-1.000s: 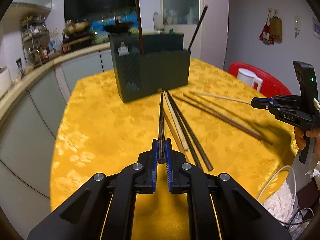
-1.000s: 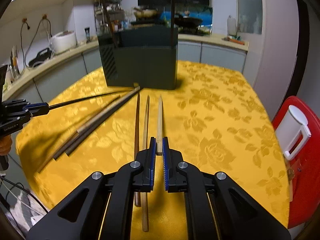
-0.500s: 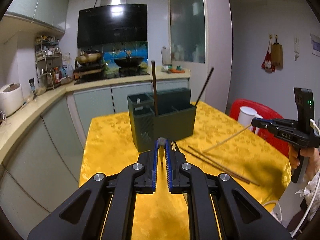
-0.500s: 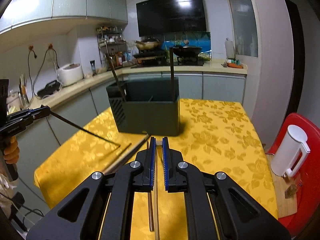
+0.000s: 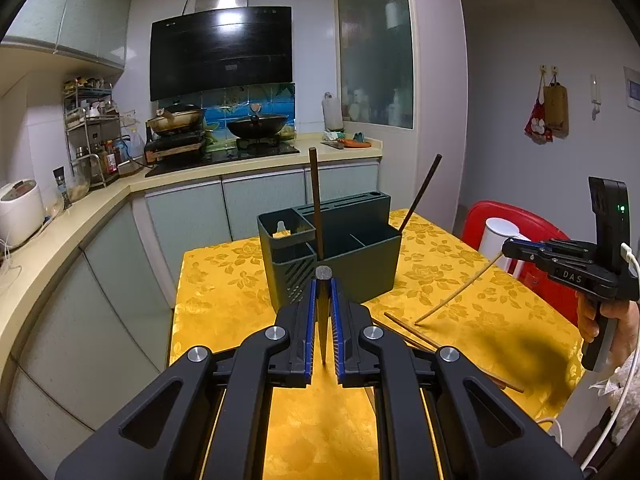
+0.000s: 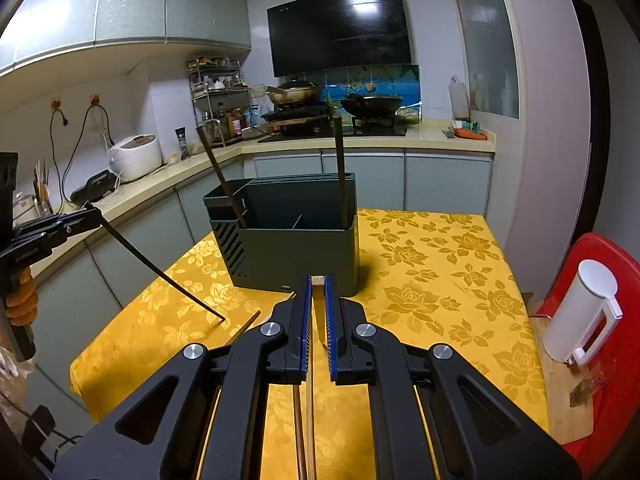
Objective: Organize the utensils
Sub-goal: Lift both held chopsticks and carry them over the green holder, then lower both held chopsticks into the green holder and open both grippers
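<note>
The left gripper [image 5: 323,312] has its blue-padded fingers [image 5: 309,320] pinching a dark chopstick [image 5: 322,320], whose round butt end sticks up just past the fingertips while its thin tip slants down toward the yellow-clothed desk [image 5: 224,292]; seen from the right wrist camera, that dark stick runs from the left gripper down to a point near the desk's left edge. The right gripper [image 6: 318,312] likewise has its fingers [image 6: 305,320] pressed onto a pale wooden chopstick [image 6: 318,312], its square end showing between the fingertips; from the left wrist camera the pale stick slants down from the right gripper to a tip low over the cloth. Both grippers are raised above the desk. Just beyond the fingers stands the dark green utensil holder [image 5: 360,264], toward the far middle of the desk, with two dark chopsticks [image 5: 315,200] already standing in its compartments, one upright and one leaning right. More chopsticks [image 5: 416,336] lie loose on the cloth, near the holder's right side. A white kettle [image 6: 584,312] sits on a red stool [image 6: 616,360] to the right of the desk, and a person's hand [image 5: 608,316] grips the right gripper's handle.
</note>
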The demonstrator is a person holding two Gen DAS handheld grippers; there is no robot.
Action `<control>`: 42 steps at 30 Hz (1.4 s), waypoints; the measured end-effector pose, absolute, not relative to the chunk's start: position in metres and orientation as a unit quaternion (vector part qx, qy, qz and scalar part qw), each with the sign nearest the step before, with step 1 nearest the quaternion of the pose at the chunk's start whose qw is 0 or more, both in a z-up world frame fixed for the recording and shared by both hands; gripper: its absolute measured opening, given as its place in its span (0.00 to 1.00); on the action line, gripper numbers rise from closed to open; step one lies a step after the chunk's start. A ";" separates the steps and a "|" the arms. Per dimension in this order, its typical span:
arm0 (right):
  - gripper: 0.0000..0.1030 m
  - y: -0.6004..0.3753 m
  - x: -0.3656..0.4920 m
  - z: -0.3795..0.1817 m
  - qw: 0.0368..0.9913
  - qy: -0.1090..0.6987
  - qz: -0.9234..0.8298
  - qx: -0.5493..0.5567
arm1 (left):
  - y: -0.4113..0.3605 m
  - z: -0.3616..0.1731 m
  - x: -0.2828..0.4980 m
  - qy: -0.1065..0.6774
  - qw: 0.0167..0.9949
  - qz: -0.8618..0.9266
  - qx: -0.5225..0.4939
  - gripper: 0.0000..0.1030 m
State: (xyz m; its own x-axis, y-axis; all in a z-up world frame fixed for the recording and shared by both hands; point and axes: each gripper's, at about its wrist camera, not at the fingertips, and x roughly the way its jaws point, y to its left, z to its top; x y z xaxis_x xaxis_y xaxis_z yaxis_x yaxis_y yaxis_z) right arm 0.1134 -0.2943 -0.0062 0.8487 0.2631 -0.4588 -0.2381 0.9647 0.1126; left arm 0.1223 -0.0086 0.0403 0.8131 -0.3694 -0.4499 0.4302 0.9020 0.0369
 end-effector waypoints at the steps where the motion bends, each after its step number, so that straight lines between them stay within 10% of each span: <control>1: 0.07 -0.295 0.115 -0.005 0.961 0.244 0.131 0.027 | -0.009 0.042 0.124 0.221 0.949 -0.212 0.069 0.07; 42: 0.07 -0.268 0.193 0.102 0.972 0.205 0.118 -0.012 | -0.074 0.174 0.213 0.148 0.963 -0.217 0.058 0.07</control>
